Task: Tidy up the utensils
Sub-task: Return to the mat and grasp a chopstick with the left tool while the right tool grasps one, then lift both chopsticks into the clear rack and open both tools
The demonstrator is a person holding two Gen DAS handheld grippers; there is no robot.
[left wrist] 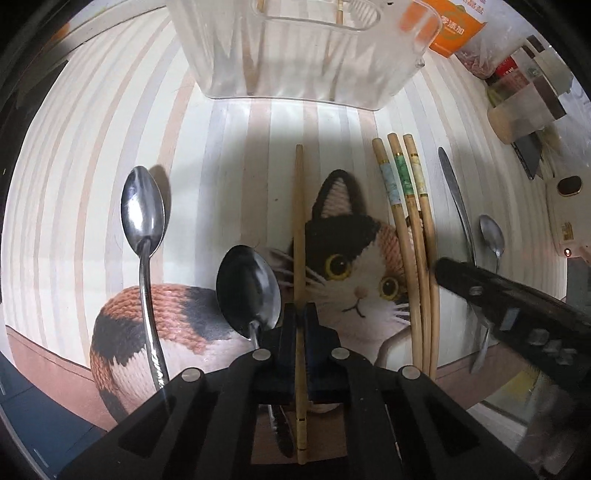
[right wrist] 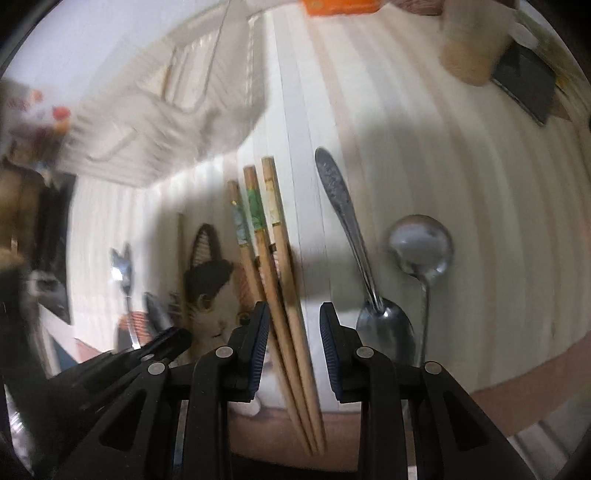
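Table surface: pale striped cloth with a printed calico cat spread over its middle; carries all the utensils
Clear bin: ribbed transparent container at the far edge of the surface; thin wooden sticks stand inside; blurred in the right wrist view
Orange box: at the far right corner, just beside the bin; text not legible
Left gripper: pointing down at the surface; jaws together, clamped on a single chopstick; the stick runs lengthwise across the cat print towards the far edge, its near end passing under the gripper body
Right gripper: jaws apart, pads not touching anything; three chopsticks lie between them on the surface; seen in the left wrist view as a dark finger coming in from the right
Three chopsticks, left wrist view: side by side and touching, right of the cat's face; patterned bands near their far ends
Spoons, left side: one well left of the cat's face; a second just beside the left gripper, bowl over the cat's body
Spoons, right side: one handle towards the far edge, bowl just beside the right gripper's right finger; a round-bowled one right of it, apart
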